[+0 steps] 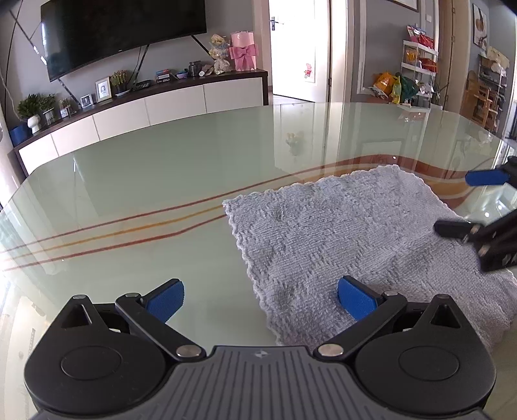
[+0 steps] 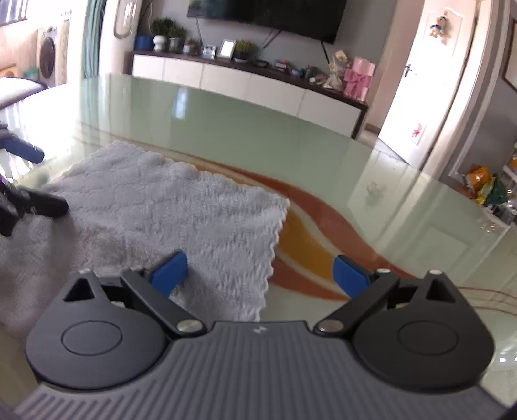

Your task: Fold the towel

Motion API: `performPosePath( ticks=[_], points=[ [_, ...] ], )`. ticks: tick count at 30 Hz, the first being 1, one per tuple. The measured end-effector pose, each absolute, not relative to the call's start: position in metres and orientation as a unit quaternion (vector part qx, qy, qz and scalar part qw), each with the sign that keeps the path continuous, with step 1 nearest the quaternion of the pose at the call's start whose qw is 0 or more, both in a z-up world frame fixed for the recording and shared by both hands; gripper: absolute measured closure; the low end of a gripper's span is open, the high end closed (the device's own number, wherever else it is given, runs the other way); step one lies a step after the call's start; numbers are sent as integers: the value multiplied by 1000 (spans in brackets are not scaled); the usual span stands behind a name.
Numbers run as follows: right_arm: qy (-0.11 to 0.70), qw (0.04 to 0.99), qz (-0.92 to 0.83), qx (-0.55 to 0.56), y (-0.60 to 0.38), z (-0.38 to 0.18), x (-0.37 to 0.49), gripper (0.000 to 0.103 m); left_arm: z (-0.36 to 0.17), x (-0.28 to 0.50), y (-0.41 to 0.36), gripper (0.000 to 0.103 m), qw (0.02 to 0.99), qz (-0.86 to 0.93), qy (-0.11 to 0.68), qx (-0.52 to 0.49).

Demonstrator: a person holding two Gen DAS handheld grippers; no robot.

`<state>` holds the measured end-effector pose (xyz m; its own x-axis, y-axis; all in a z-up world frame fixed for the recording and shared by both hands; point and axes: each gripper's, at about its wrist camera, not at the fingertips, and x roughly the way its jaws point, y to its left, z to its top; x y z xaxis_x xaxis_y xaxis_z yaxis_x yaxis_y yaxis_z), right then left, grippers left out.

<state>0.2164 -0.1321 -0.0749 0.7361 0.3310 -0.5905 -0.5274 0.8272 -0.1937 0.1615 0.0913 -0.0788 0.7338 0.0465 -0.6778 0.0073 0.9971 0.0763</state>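
A pale grey-blue terry towel (image 1: 339, 232) lies spread on the glass table (image 1: 161, 174), and the right wrist view shows the same towel (image 2: 155, 206). My left gripper (image 1: 260, 300) is open and straddles the towel's near left edge, one blue pad over glass and the other over cloth. My right gripper (image 2: 260, 274) is open too, astride the towel's near right corner. Each gripper shows in the other's view: the right gripper (image 1: 465, 203) at the far right edge, the left gripper (image 2: 38, 181) at the far left. Nothing is held.
The table has red and orange curved stripes (image 1: 129, 226) under the glass. A white sideboard (image 1: 145, 110) with plants, photo frames and a pink gift box stands beyond the far edge, below a television (image 1: 122, 29). Shelves and a doorway lie to the right.
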Motion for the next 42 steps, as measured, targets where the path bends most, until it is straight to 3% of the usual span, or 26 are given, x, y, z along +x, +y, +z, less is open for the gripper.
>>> performPosePath(
  ticks=[4, 13, 35, 42],
  points=[
    [276, 915, 236, -177, -135, -76, 209, 2, -68, 163, 72, 7, 931, 21, 356, 73],
    [284, 914, 237, -167, -145, -76, 218, 1, -74, 182, 30, 0, 924, 3, 374, 82],
    [292, 916, 229, -153, -159, -73, 219, 3, -70, 134, 112, 1, 920, 84, 381, 22],
    [271, 914, 277, -120, -174, -47, 178, 1, -48, 103, 94, 1, 933, 52, 356, 22]
  ],
)
